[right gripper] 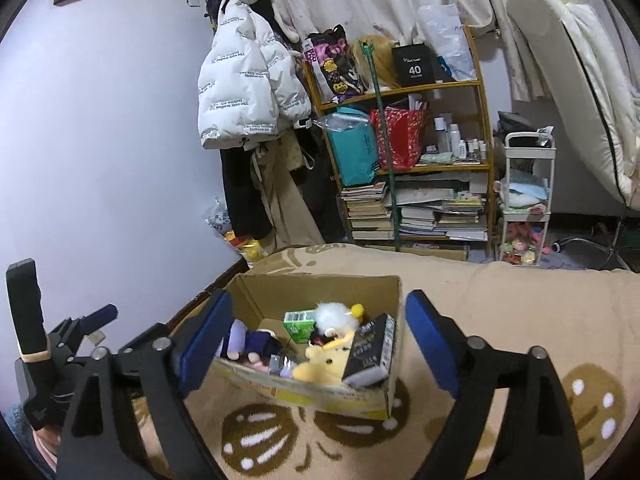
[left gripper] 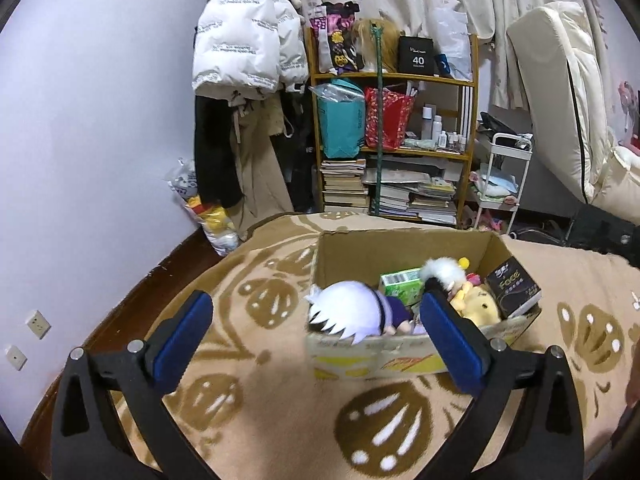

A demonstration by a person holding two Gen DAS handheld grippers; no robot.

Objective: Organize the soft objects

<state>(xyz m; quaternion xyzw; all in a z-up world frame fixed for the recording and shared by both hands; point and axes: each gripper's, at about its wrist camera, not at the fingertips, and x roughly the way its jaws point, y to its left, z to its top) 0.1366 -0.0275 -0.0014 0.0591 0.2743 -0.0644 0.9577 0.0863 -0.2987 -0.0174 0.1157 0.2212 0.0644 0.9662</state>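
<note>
Bedroom setting: lilac wall, hung white puffer jacket (right gripper: 248, 100), crowded wooden shelf unit (right gripper: 404, 152) with books, bags and bottles.

Surface: bed covered by a tan blanket (left gripper: 280, 412) with brown paw-like motifs.

Item 1: cardboard box (right gripper: 320, 292), open-topped, standing on the blanket. Contents: white-haired plush doll (left gripper: 348, 312) in purple at the near left corner, head resting on the near wall; yellow bear plush (right gripper: 324, 364); white fluffy toy (right gripper: 334, 316); green carton (right gripper: 300, 322); black tissue pack (right gripper: 370, 354) leaning on the right wall.

Item 2: left gripper (left gripper: 316, 336); jaws spread wide, nothing held, hovering near the box's near wall.

Item 3: right gripper (right gripper: 316, 344); jaws wide apart, nothing held, framing the box from just short of it.

Assessment: soft items appear already gathered in the box; the step in hand is probably a pick or a tidy-up of the contents.

Handling note: approach from above, clear of the box wall; close on a plush body, not on hair or a limb, since plush compresses and slips. Brace the light box with the free gripper so it does not slide on the blanket.
</note>
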